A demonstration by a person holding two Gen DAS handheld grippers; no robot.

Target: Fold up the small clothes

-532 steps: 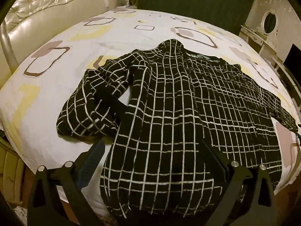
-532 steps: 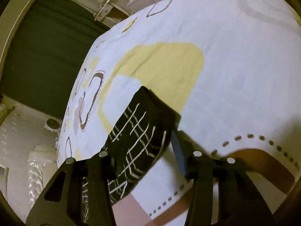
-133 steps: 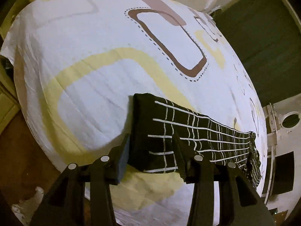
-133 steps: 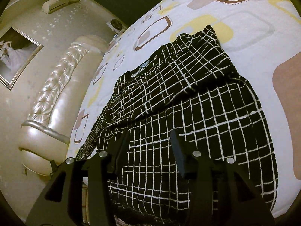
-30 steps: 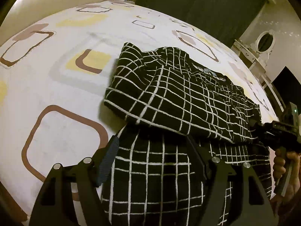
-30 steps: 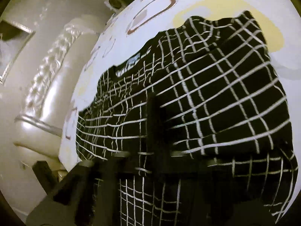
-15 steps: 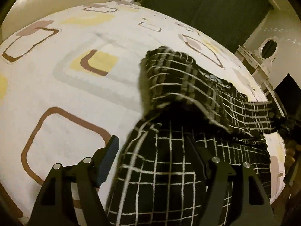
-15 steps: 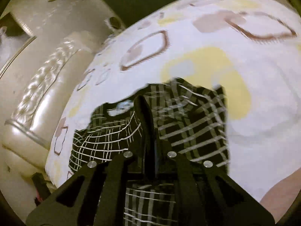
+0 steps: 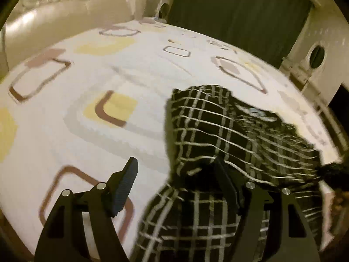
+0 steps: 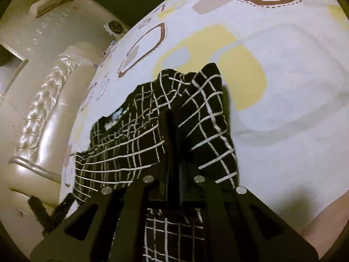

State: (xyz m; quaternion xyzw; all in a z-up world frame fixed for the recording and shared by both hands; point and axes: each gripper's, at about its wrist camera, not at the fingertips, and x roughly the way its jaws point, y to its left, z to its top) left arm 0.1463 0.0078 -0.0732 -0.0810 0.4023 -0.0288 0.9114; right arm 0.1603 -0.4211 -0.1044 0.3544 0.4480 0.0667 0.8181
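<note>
Now the right gripper (image 10: 172, 135), pinched tight on the black top with white grid lines (image 10: 139, 144), lifts its fold mid-frame, while the wide-open, empty left gripper (image 9: 176, 181) waits beside it.

You're in a home bedroom. Bed (image 9: 91, 118) fills the view, white sheet printed with yellow and brown rounded rectangles. Cream tufted leather headboard (image 10: 43, 113) curves along one side. Dark green curtain (image 9: 235, 15) hangs behind the bed. Wall-mounted air conditioner (image 10: 51, 1) up high, corner of a framed picture (image 10: 11, 54) below it. White furniture with a round opening (image 9: 316, 54) stands at the bedside.
</note>
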